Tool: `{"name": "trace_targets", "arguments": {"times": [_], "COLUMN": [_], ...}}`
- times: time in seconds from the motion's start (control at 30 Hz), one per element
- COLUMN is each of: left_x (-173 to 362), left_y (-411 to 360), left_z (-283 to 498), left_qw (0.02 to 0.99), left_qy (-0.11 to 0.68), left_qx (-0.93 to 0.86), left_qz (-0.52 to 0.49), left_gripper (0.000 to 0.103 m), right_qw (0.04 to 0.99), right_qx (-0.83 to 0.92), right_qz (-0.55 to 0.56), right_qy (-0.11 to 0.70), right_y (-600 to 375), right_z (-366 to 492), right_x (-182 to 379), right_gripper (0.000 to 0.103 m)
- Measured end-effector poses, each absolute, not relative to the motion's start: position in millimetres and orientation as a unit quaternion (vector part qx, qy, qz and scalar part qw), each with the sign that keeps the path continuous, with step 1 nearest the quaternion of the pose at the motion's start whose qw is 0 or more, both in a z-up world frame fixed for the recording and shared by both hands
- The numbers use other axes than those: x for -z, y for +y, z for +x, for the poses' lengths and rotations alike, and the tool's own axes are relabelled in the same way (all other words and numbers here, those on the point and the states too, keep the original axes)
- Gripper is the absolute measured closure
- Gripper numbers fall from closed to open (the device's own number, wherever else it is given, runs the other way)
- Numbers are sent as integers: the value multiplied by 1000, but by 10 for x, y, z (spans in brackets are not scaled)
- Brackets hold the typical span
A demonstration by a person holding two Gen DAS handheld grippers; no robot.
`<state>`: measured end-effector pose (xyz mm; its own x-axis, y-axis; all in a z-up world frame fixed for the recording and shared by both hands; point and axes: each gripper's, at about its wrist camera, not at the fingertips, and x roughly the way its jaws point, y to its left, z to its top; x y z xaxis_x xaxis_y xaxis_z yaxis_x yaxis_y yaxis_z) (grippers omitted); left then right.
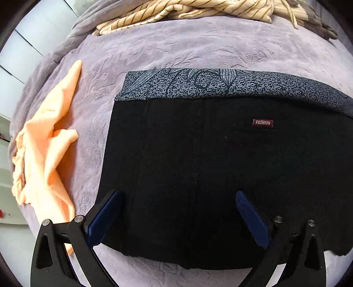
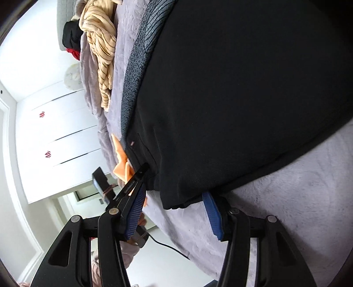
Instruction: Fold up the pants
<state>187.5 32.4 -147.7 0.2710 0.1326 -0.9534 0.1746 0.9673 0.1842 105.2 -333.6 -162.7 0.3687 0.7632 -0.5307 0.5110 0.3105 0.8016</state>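
The black pants (image 1: 198,167) lie flat on a lilac blanket (image 1: 154,48), with a grey patterned waistband (image 1: 220,86) at the far side and a red "FASHION" label (image 1: 263,122). My left gripper (image 1: 179,196) is open, its blue pads over the pants' near part, holding nothing. In the right wrist view the pants (image 2: 242,92) fill the upper right. My right gripper (image 2: 175,196) is open at the pants' edge, with the fabric edge lying between its pads. The other gripper (image 2: 136,178) shows beside it.
An orange garment (image 1: 44,150) lies left of the pants. A cream striped garment (image 1: 176,11) lies at the far edge of the bed; it also shows in the right wrist view (image 2: 101,39). White wardrobe doors (image 2: 55,132) stand beyond the bed.
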Motion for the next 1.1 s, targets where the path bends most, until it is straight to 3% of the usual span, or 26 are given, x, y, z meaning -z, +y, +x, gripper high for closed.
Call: {"name": "trace_targets", "arguments": {"times": [0.1,0.17,0.33,0.43,0.5,0.57,0.63,0.7,0.77,0.93,1.1], "left_x": [1483,1482,1554,1518,1448,1321,1226,1271,1518,1415,1217], "left_y": [397,380,489,548,531,506,497,497,535,528,341], "left_z": [1891,1857,1777,1769,1767,1749,1761,1809,1854,1651,1359], "left_qw": [785,787,790,789,788,796,808,806,775,776,775], "left_qy": [610,605,602,604,606,597,582,586,624,619,623], "left_qx": [23,30,35,25,18,26,23,0,-26,-29,-12], "left_qz": [104,118,107,105,109,97,86,86,96,119,107], "left_gripper": [0,0,0,0,0,0,0,0,0,0,0], "right_qw": [597,619,649,617,619,632,658,697,719,682,677], "right_qx": [-96,-83,-44,-29,-27,-36,-41,-42,-38,-15,-20], "right_qz": [566,529,411,474,457,419,369,318,290,270,288], "right_qy": [561,574,639,628,638,651,655,642,631,679,677], "right_y": [-3331,-3258,-3087,-3198,-3220,-3210,-3191,-3114,-3018,-2935,-3004], "right_z": [1052,1303,1281,967,900,892,953,1105,1289,1452,1218], "right_x": [1569,1442,1351,1524,1403,1204,1001,783,708,1130,1000], "right_gripper": [49,85,93,97,97,88,88,76,37,34,33]}}
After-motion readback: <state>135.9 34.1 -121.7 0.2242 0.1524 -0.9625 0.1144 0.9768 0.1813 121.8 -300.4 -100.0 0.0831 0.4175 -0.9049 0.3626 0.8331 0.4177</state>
